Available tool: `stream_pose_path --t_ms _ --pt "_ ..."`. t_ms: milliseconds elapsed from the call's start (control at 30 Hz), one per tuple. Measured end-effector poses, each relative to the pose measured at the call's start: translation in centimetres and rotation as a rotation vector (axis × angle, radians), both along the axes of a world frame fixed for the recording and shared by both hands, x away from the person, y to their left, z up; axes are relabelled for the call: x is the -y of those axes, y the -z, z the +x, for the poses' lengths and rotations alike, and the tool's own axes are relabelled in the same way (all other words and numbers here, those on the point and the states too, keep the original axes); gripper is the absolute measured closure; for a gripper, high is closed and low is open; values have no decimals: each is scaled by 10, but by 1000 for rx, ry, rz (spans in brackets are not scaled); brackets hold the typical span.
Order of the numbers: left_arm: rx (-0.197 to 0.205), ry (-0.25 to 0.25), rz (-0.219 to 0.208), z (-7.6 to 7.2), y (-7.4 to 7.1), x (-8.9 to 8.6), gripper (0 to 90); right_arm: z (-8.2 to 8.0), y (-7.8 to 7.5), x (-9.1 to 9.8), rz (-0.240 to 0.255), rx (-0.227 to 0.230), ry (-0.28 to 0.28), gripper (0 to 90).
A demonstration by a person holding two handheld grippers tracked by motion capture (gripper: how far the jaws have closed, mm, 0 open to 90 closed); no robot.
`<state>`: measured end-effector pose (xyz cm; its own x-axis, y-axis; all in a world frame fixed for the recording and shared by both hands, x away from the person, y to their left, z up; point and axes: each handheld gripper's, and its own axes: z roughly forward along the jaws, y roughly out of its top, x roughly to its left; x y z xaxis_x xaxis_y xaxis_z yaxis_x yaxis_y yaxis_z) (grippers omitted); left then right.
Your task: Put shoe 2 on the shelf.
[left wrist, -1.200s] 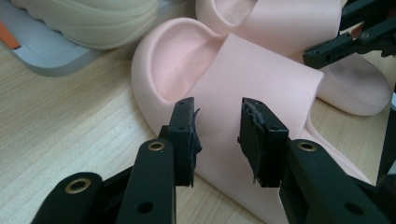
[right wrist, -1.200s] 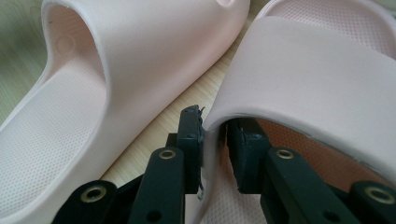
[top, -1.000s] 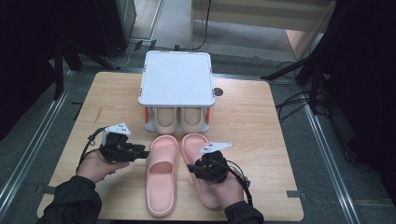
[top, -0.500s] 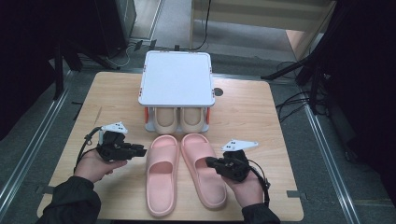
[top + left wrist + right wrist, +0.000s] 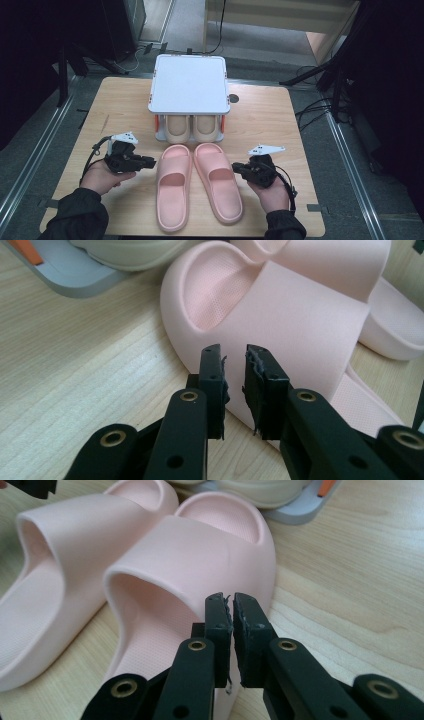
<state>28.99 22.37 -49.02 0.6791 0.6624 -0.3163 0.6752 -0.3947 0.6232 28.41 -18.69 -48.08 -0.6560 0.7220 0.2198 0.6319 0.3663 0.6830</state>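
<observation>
Lying side by side, two pale pink foam slide sandals [image 5: 197, 185] sit between the left gripper [image 5: 150, 162], jaws narrowly parted and just closing on nothing, and the right gripper [image 5: 236, 170], jaws apparently pressed together and empty.

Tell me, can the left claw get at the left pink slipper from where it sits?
Probably yes. The left claw sits just beside the left pink slipper, pointing at its strap, with bare table between them. Its jaws, nearly shut and empty, would need to open.

light wooden table [image 5: 280, 115] on grey floor [image 5: 45, 145], dark surroundings, pale cabinet [image 5: 280, 15] behind
</observation>
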Motion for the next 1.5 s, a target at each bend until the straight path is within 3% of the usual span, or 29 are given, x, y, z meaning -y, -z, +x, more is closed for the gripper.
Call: stream_pose_path --t_ms 100,400,667,967,1367,1433,1500 --pt "-19 6 2 0 6 2 774 2 4 1 -13 -9 12 859" --pt "-70 42 65 4 18 11 775 9 14 -2 -24 -41 26 857" --pt "-76 30 50 3 18 15 787 11 16 -4 -30 -42 33 858" --pt "-83 61 55 0 18 20 785 10 18 -7 -35 -42 25 858" --pt "-111 70 29 -1 18 27 779 12 23 -13 -12 -47 25 860" --pt "-98 65 38 0 16 25 755 12 23 -12 -9 -55 37 841" --pt "-77 47 3 1 12 23 740 12 20 -10 7 -37 39 832"
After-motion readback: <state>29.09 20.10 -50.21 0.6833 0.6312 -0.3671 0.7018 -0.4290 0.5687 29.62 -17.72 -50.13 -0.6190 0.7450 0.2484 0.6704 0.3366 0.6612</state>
